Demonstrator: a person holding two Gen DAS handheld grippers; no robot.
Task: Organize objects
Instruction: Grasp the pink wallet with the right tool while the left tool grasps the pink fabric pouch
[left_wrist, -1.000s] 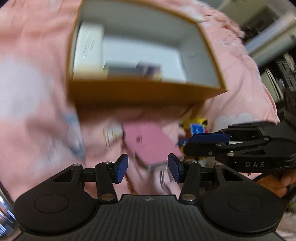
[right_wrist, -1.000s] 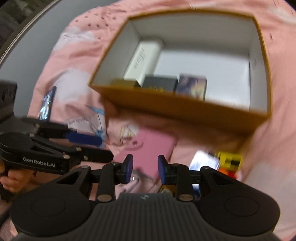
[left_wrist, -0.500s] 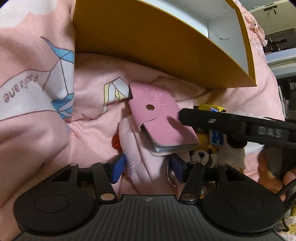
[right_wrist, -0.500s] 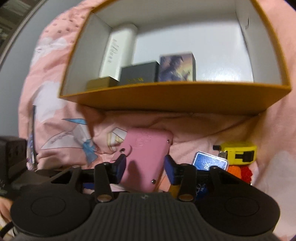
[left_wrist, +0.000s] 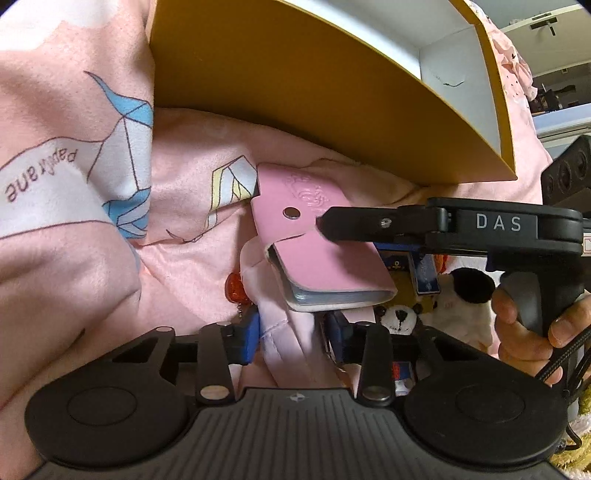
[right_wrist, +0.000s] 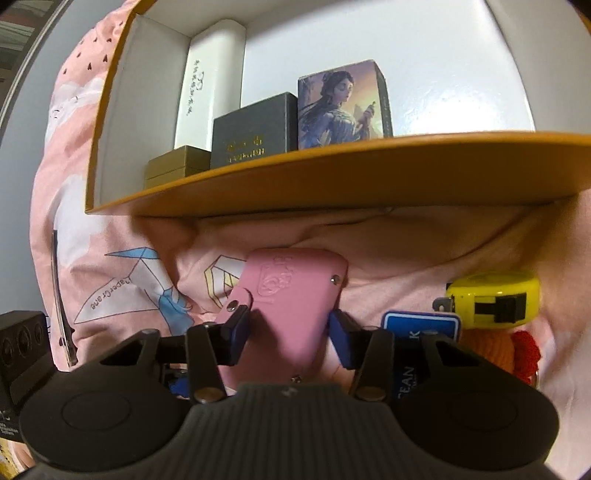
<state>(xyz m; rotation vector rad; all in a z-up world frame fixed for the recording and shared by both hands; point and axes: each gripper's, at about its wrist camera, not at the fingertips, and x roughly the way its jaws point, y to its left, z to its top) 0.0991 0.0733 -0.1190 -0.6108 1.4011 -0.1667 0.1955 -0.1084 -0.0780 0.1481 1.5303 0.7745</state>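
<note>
Card holder (right_wrist: 291, 295), pink with a snap flap, lies on the pink bedsheet (right_wrist: 388, 251) at six o'clock of the yellow box (right_wrist: 332, 173). Right gripper (right_wrist: 288, 332) straddles it, jaws closing, blue pads at its two sides; contact unclear. Left gripper (left_wrist: 291, 328) closes narrowly on a fold of sheet just below the holder. Tape measure (right_wrist: 495, 299) sits at three o'clock of the holder.

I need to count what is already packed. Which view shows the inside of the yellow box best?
The right wrist view: the yellow box opens toward it, showing four small boxes inside. The left wrist view shows mostly its outer wall and a bare corner.
</note>
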